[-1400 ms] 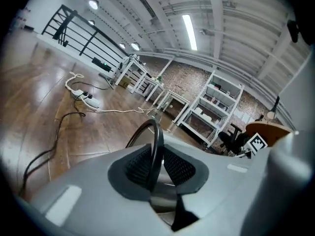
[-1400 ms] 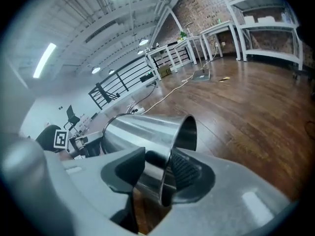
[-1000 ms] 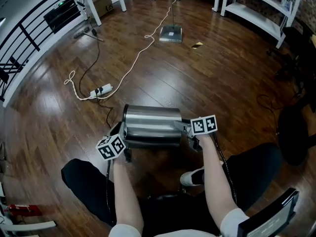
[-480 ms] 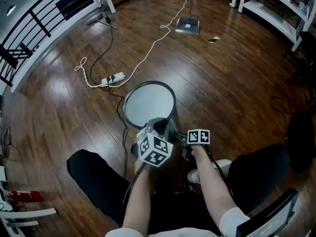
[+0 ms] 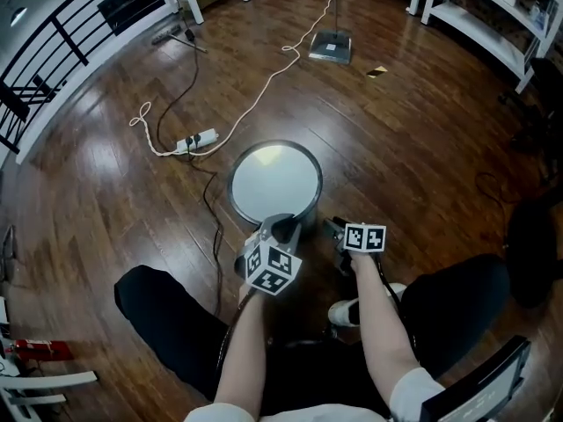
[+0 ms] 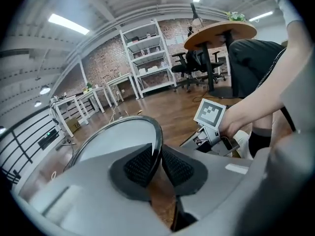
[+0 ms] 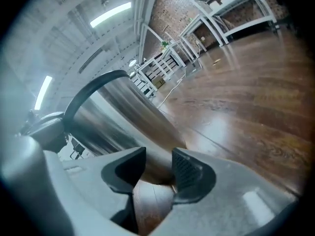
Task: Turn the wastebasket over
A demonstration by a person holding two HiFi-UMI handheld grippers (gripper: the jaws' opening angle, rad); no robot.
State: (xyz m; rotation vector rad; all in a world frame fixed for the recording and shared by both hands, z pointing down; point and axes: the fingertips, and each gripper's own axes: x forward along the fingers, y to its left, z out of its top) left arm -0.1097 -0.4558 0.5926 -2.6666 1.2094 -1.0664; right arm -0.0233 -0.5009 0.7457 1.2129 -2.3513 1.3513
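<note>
The steel wastebasket stands upright on the wood floor just ahead of my knees, its round pale face ringed in black pointing up. My left gripper is at its near edge; in the left gripper view the black rim runs between the two pads, which pinch it while the jaws start opening. My right gripper hangs low at the basket's right side. In the right gripper view its jaws are opening, and the shiny wall reaches down between the pads without being pressed.
A power strip with a pale cable trails across the floor beyond the basket. A flat grey device lies farther off. White shelving lines the right, a black railing the left. A chair stands at the lower right.
The basket was lying on its side between both grippers; it now stands on end. My left gripper rolled and swung right onto the near rim. My right gripper sank beside the wall.
</note>
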